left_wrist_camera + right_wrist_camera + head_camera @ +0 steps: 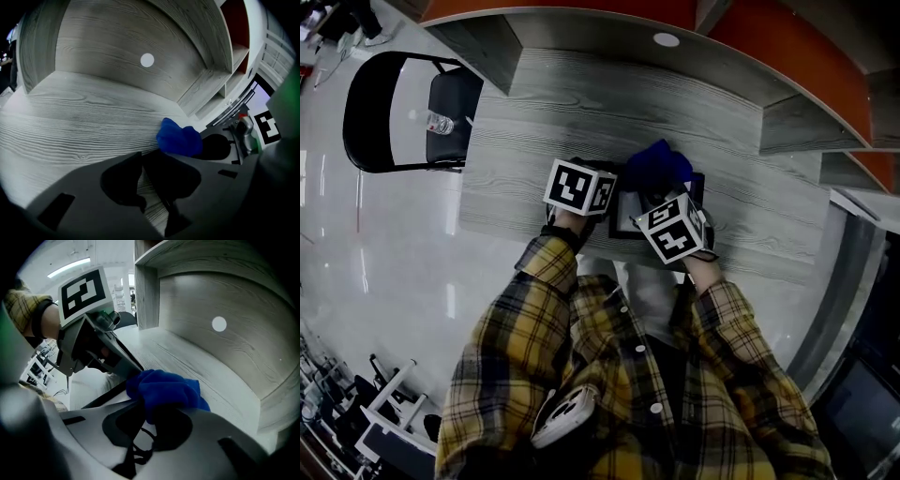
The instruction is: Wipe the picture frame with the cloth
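In the head view the wiping is looking under way rather than finished. The right gripper [664,195] is clenching the bunched blue cloth [658,164] and pressing it on the far part of the picture frame [623,216], which is lying on the grey desk [581,103] just in front of the person. The left gripper [607,186] is sitting at its left edge. The nearer glass is showing bare, so I am judging that part as left to do. The left gripper view is showing that gripper's own jaws nearly together, seemingly pinching the border, with desk grain showing in the gap behind the tips. Here the frame is hiding behind the jaws, and only the cloth [178,138] is peeking over them. The right gripper view is adding what the others lack: its jaws gripping the cloth's [164,387] folds, the cloth lying on pale glass, and the left gripper [125,367] meeting the picture frame [101,398] at its dark border.
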Motion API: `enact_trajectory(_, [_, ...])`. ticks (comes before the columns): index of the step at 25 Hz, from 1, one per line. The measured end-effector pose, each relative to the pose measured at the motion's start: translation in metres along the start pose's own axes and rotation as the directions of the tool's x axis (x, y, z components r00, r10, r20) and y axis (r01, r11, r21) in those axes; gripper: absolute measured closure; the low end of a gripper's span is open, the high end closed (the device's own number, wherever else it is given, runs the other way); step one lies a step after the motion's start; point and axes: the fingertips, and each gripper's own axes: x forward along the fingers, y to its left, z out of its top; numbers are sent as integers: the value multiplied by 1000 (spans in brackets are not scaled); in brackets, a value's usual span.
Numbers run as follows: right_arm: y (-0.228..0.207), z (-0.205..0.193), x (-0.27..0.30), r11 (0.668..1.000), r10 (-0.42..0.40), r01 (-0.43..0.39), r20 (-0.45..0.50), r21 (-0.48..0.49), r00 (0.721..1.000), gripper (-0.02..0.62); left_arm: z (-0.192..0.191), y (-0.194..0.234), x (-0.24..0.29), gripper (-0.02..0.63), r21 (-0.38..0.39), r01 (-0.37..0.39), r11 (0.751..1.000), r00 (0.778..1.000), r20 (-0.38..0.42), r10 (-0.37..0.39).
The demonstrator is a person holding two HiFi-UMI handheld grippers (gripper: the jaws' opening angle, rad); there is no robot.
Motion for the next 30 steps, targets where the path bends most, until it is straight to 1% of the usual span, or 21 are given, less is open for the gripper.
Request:
enact_trajectory(5, [17,-17,-7,994,71,-69,-27,82,997,554,1,-2,0,497,7,17,1000,1000,-3,-17])
enact_trajectory(8, [31,-29,-14,982,124,-118,-37,145,992,554,0,-1,-2,499,8,13,1000,1000,3,-13])
enact_trajectory(11, [44,-41,-20,972,162,-151,-51,178,985,554,-1,-1,-1,499,0,8,1000,1000,20,-8])
enact_trajectory(15, [57,-52,-28,960,185,-169,-49,224,982,554,0,-1,-1,499,-5,16,1000,999,33,-16])
enact_trajectory(20, [67,-60,-39,957,190,-177,-36,230,981,554,1,-2,0,499,-1,23,1000,999,27,-23])
enact_trajectory(24, [79,-73,-46,937,229,-215,-20,274,973,554,0,-1,-1,500,-2,31,1000,999,32,-30])
enact_trajectory(27, [76,-66,-51,939,215,-208,6,275,977,554,-1,-1,-1,500,-2,37,999,999,31,-37])
enact_trajectory(30, [60,-28,-63,944,168,-189,99,271,981,554,1,-2,-1,500,-1,46,999,998,31,-46])
